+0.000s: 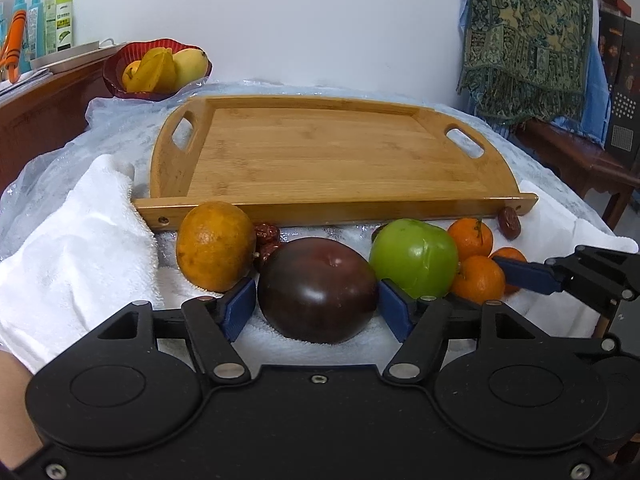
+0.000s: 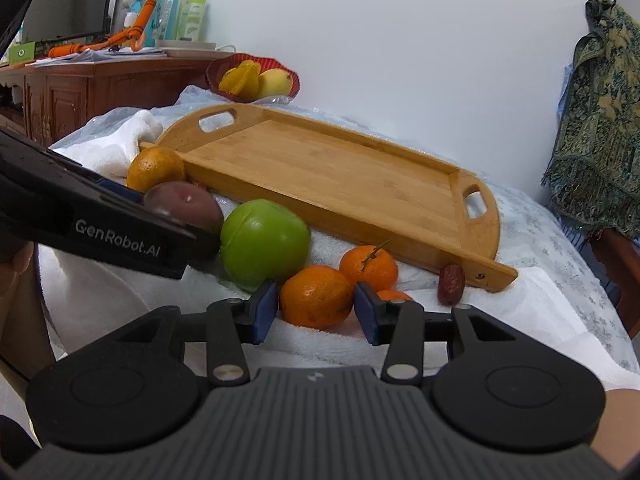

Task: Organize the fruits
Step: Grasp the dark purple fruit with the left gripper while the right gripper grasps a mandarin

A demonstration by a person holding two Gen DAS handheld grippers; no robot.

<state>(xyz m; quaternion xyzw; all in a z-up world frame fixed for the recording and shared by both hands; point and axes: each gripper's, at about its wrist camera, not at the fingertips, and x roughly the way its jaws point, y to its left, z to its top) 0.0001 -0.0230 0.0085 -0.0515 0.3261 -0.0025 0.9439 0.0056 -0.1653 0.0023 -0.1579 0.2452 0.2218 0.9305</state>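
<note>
My left tongs (image 1: 317,305) pinch dark plum (image 1: 316,290); right tongs (image 2: 316,307) straddle mandarin (image 2: 316,296), contact unclear; tray (image 1: 320,160) frame centre, beyond both.

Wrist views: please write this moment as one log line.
left gripper astride dark fruit, contact unclear | right gripper astride mandarin, contact unclear | tray empty

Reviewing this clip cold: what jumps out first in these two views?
The empty bamboo tray dominates mid-table, with loose fruit lined along its near edge on a white towel. The left gripper brackets a dark purple fruit, the right gripper a small orange. A bright green apple lies between them.
</note>
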